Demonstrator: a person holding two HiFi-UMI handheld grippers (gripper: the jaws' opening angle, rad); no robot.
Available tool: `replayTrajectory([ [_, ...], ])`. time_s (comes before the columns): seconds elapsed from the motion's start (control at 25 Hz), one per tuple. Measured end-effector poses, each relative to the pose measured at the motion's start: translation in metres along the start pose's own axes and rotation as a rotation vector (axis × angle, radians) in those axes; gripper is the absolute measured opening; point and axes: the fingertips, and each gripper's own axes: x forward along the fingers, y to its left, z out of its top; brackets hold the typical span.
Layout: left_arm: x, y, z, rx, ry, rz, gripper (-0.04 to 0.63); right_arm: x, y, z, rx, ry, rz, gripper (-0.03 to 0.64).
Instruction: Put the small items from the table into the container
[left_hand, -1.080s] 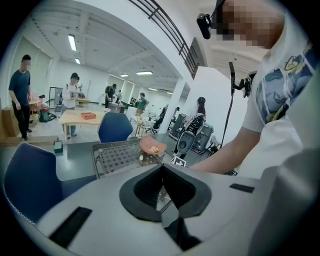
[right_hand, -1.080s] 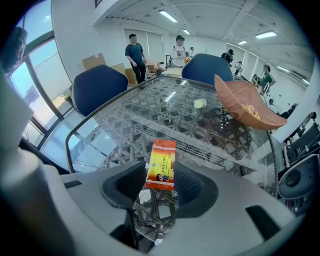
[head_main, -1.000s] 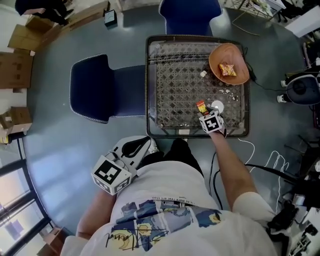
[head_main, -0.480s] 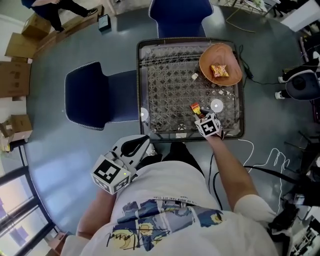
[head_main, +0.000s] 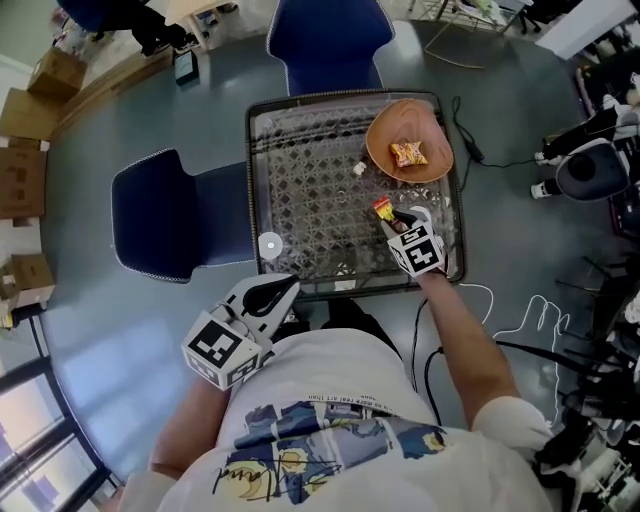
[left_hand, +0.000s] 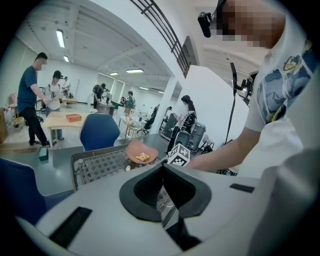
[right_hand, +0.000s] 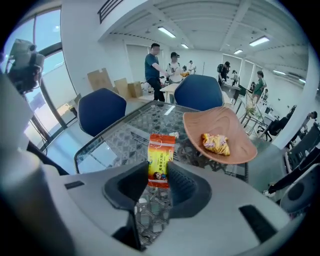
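My right gripper (right_hand: 157, 181) is shut on a red and yellow sachet (right_hand: 160, 159), which stands up between the pads above the glass table (right_hand: 125, 140). In the head view that right gripper (head_main: 396, 222) holds the sachet (head_main: 382, 209) just in front of the orange bowl (head_main: 392, 128). The bowl (right_hand: 235, 131) has a yellow wrapped snack (right_hand: 216, 143) in it. A small white piece (head_main: 358, 169) lies left of the bowl. My left gripper (head_main: 272, 294) hangs off the table's near edge by my body, fingertips together and nothing held.
A white disc (head_main: 270, 244) lies at the table's left near side and another (head_main: 420, 212) beside the right gripper. Blue chairs stand to the left (head_main: 165, 215) and behind (head_main: 328, 40). Cables (head_main: 520, 320) trail on the floor at right. People stand far off.
The right gripper closed on the sachet, lifted it off the table and carried it nearer the bowl. The left gripper stays low by my body.
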Motion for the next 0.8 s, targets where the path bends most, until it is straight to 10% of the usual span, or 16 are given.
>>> replayTrajectory([
  [0.8,0.029,0.002,0.016,-0.034,0.0,0.101,0.009,0.014,-0.141,0.062,0.007,-0.006,-0.06,0.124],
])
